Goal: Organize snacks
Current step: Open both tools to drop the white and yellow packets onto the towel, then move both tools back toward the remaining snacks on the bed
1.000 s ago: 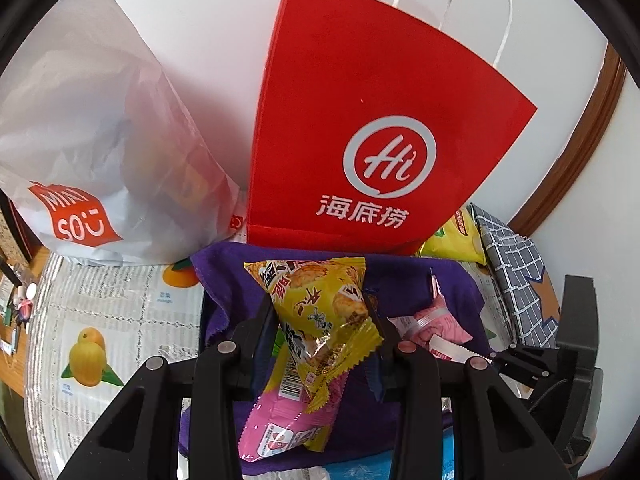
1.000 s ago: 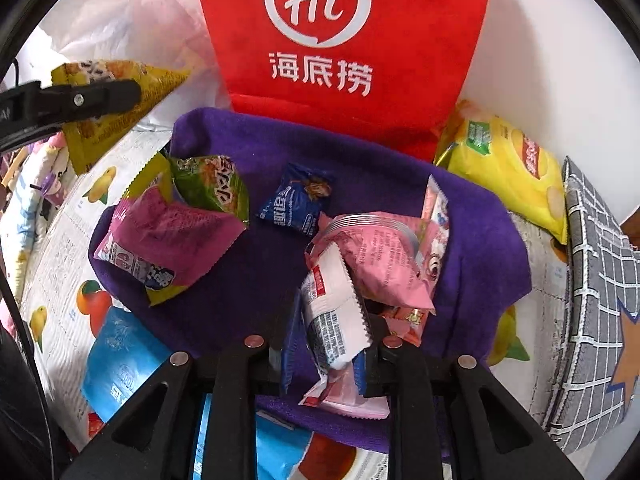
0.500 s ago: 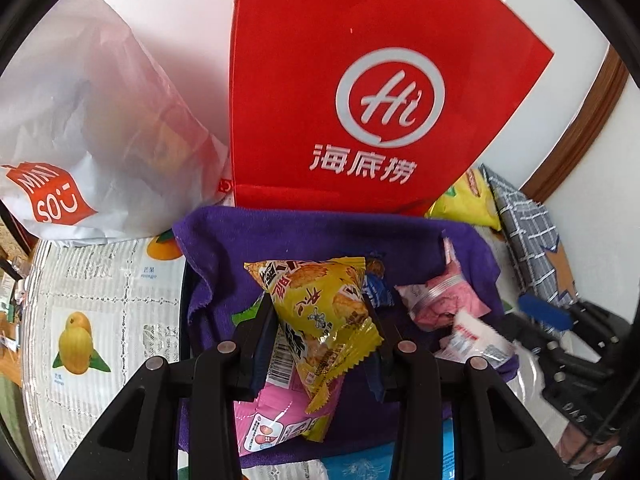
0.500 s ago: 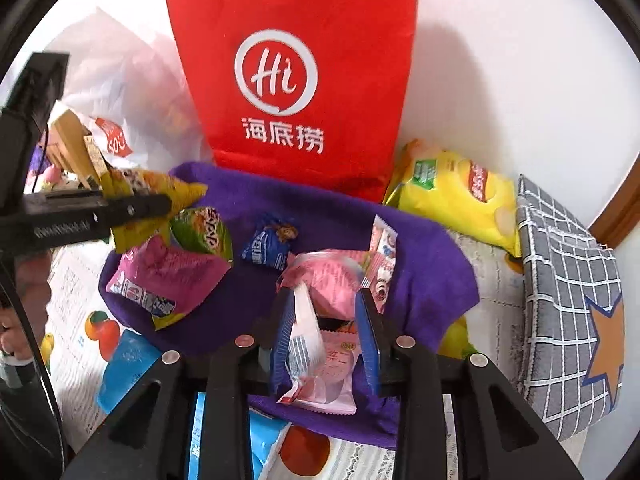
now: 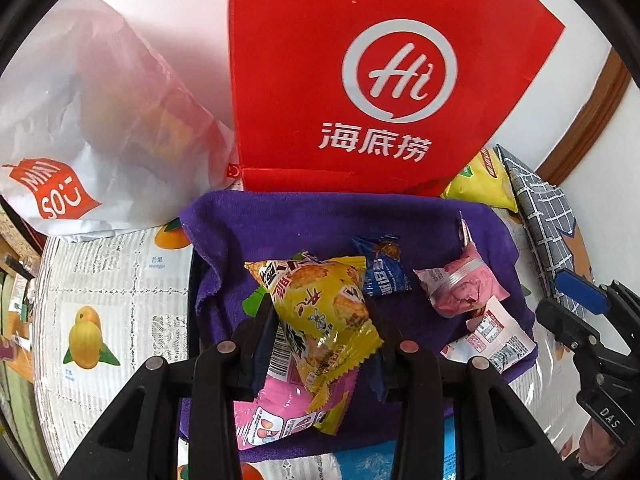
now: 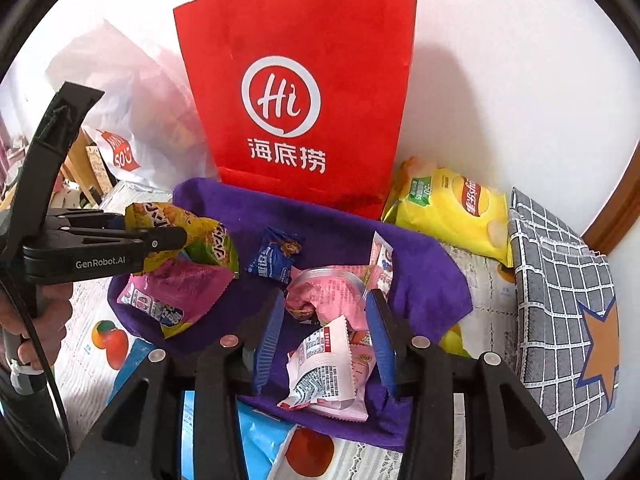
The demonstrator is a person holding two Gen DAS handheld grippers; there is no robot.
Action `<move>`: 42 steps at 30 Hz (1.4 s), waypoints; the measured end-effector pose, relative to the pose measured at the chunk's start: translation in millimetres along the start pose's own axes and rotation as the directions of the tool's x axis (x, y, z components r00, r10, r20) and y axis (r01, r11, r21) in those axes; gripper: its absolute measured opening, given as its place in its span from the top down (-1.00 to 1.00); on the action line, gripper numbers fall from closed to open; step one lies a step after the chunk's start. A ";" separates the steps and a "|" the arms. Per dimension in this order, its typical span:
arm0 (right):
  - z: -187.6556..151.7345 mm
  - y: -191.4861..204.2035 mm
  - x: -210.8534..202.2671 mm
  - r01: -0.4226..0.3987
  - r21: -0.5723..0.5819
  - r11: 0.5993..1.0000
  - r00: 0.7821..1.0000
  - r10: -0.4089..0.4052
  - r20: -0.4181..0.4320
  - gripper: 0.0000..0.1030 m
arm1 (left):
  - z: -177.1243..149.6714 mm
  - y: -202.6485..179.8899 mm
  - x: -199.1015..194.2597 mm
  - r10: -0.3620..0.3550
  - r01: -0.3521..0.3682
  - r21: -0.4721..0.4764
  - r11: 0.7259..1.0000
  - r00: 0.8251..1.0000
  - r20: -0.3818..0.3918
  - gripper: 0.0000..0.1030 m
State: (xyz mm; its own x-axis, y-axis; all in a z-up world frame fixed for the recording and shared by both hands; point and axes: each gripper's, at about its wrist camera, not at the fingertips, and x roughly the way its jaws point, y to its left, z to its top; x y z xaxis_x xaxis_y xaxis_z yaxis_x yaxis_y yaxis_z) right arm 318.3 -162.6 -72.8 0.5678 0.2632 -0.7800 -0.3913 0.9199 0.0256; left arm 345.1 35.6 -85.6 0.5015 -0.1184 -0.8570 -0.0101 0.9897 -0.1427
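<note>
Left wrist view gives us the yellow snack packet [image 5: 320, 312] pinched in our left gripper [image 5: 316, 344] above the purple cloth [image 5: 320, 220]. Only the right wrist view shows our right gripper [image 6: 324, 344], jaws opening around a white packet [image 6: 324, 364] lying loose on the cloth (pads not touching it), and the whole chip bag [image 6: 452, 208] beside the red bag [image 6: 304, 60].

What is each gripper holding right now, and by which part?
Left gripper: shut on the yellow snack packet, gripped across its lower half. Right gripper: nothing; jaws opening, the white-and-pink packet lying loose between them.
</note>
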 end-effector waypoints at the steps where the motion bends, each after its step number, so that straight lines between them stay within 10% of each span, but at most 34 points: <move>1: 0.3 -0.2 -0.6 -0.017 0.005 1.000 1.000 0.017 0.000 0.17 | 0.1 1.2 0.0 0.002 -0.002 -0.006 1.000 1.000 -0.003 0.26; 18: 7.7 -1.3 -18.8 0.002 0.061 0.998 1.000 -0.004 0.030 -0.15 | 2.6 -6.5 -34.0 0.006 -0.008 0.018 1.000 0.996 0.093 -0.40; 28: 7.5 13.3 -40.3 0.033 0.078 0.996 0.999 -0.036 0.038 -0.17 | -1.8 -16.7 -67.8 -0.035 0.029 0.040 0.999 0.987 0.159 -0.45; 37: -27.6 22.8 -85.7 0.124 0.123 0.985 0.989 -0.133 0.067 -0.61 | -13.6 -28.1 -103.2 -0.046 0.033 0.066 0.997 0.977 0.210 -0.46; 42: -62.3 20.1 -108.4 0.050 0.194 0.980 0.992 -0.071 0.107 -0.64 | -32.3 -36.0 -136.1 -0.080 0.058 0.087 0.995 0.958 0.277 -0.46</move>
State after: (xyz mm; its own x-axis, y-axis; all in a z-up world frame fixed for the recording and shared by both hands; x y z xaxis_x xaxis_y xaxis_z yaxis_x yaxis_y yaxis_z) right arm 203.7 -190.8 -26.7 0.6682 0.2264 -0.7087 -0.2148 0.9707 0.1076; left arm 249.3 13.5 20.1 0.7203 -0.1701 -0.6725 0.0939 0.9845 -0.1484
